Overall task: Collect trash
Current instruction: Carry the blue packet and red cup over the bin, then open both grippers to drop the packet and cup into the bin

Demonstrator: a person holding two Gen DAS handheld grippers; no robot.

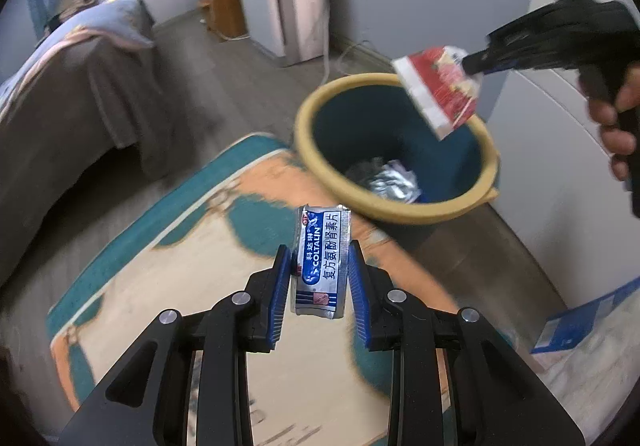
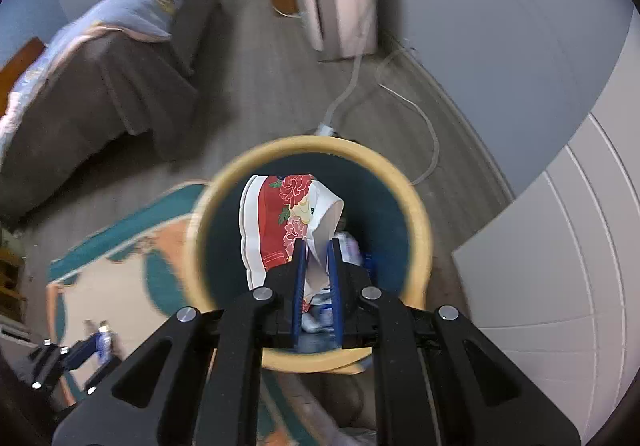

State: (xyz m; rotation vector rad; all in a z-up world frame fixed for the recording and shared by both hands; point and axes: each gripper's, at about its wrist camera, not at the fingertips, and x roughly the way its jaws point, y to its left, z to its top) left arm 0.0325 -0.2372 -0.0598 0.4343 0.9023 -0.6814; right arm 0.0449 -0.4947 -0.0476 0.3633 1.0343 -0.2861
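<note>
- The left claw (image 1: 318, 266) grips a silver-and-blue foil medicine sachet (image 1: 320, 264) between its blue pads, above a teal-and-orange patterned rug (image 1: 160, 286) and just short of the bin.
- The right claw (image 2: 316, 266), nearly closed, pinches a crumpled red-and-white flowered paper packet (image 2: 280, 222) directly over the mouth of the round dark-teal wastebasket with a yellow rim (image 2: 416, 214).
- Inside the wastebasket, crumpled silver foil (image 1: 390, 182) shows; other litter beneath it is blurred and hard to identify.
- Only the fingers of the person's right hand (image 1: 616, 126) show, cut off at the frame edge.
- A blue box (image 1: 580, 322) at lower right is partly cropped.
- A bed with a brown cover (image 2: 100, 86) stands well apart.
</note>
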